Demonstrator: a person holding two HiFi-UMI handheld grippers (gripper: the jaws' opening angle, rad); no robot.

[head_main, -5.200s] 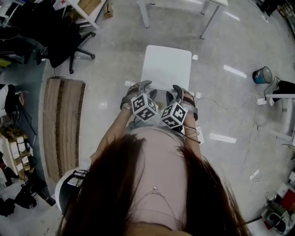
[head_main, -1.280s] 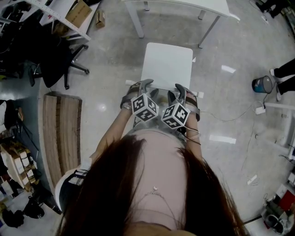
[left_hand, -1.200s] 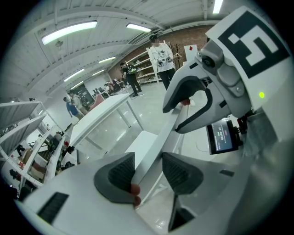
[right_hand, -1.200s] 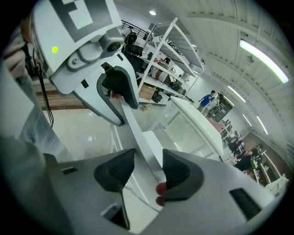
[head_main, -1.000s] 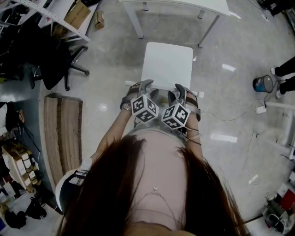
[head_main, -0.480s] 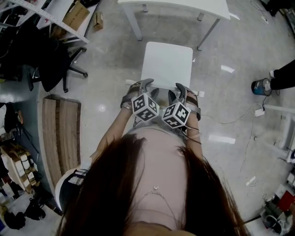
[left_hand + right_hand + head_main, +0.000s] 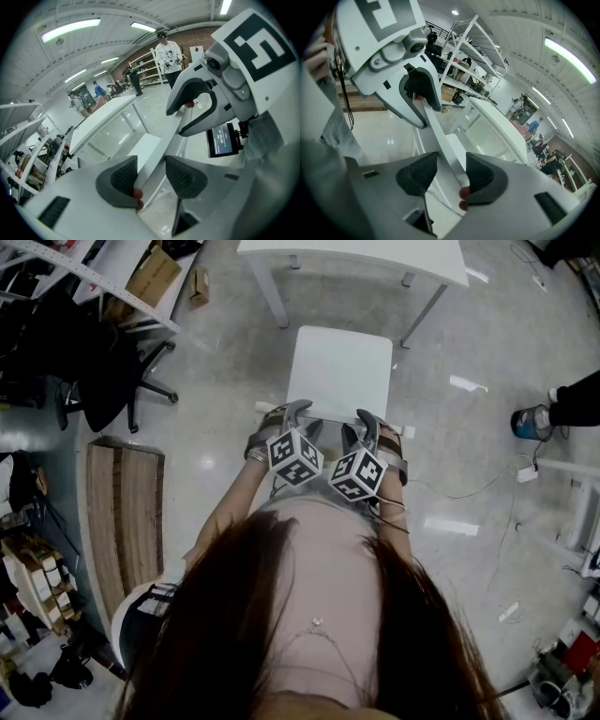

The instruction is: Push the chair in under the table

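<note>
Both grippers on chair (image 7: pixel 339 371) backrest (image 7: pixel 157 154) top edge, side by side: left gripper (image 7: pixel 152 176) and right gripper (image 7: pixel 445 176) each clamp thin white panel between ribbed dark pads

Seat extends straight ahead of grippers; white table (image 7: pixel 352 251) just beyond seat's front edge, seat not yet under it

Push direction: forward, along seat's depth; both hands equally near

Chair smooth, hard, flat, likely plastic; floor (image 7: pixel 225 427) glossy, chair should slide
</note>
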